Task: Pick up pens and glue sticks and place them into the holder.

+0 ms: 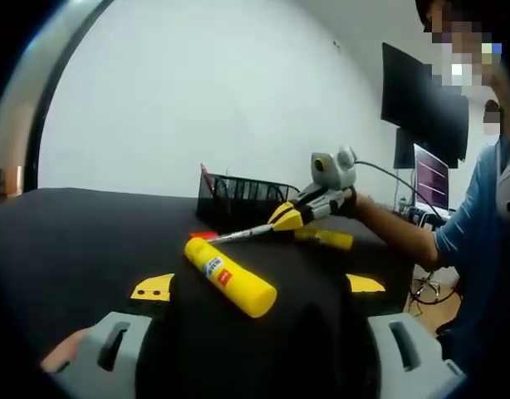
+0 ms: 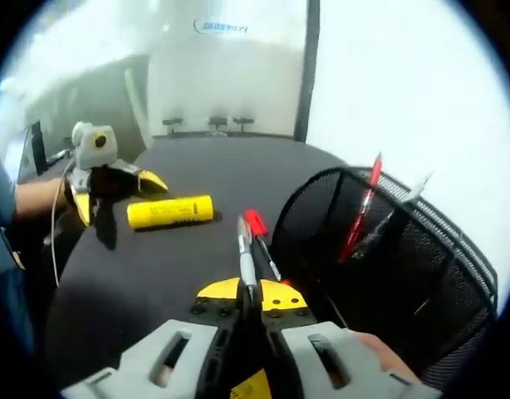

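A yellow glue stick (image 1: 230, 277) lies on the black table, just ahead of my left gripper (image 1: 259, 287), whose jaws stand wide apart and open. My right gripper (image 2: 249, 293) is shut on a silver pen (image 2: 247, 256) that points forward, close to the black mesh holder (image 2: 388, 249). The holder contains a red pen (image 2: 360, 212) and a pale pen (image 2: 409, 199). A red-capped pen (image 2: 257, 226) lies on the table beside the held one. In the left gripper view, the right gripper (image 1: 298, 216) holds the silver pen (image 1: 238, 235) low in front of the holder (image 1: 242, 193). A second glue stick (image 1: 326, 238) lies behind it.
The black table (image 1: 80, 233) has a rounded edge and bare room to the left. A person's arm (image 1: 396, 229) reaches in from the right. Monitors (image 1: 429, 170) stand at the far right. The left gripper (image 2: 114, 193) sits beside the glue stick (image 2: 169, 211) in the right gripper view.
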Available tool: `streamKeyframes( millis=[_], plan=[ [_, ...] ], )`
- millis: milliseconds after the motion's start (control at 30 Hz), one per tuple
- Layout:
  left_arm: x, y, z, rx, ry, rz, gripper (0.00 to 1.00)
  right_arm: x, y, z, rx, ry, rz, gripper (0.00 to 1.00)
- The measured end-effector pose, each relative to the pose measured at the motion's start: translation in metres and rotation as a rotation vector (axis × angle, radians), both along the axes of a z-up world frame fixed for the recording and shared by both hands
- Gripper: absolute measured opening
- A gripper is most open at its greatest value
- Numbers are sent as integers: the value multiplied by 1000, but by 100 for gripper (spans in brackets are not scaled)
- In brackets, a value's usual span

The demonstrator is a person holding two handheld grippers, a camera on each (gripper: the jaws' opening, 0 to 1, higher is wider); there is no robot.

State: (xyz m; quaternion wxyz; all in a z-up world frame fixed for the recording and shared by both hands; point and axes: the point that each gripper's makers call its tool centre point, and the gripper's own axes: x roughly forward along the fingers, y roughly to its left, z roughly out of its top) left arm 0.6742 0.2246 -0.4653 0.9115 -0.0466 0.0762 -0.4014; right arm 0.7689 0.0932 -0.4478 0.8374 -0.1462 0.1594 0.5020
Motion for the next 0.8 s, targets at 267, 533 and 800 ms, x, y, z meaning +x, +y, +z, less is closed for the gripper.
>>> streamKeyframes(
  millis=[267,533,800],
  plan=[
    [-1,-1,-1,6,3,3,76,-6,-5,58,269,-30,21,4],
    [1,0,-2,8,7,4,76,-19,-7,85,405,-27,78,4],
    [3,3,-2,8,8,6,76,-24,-2,81,383,-18,123,4]
  ],
)
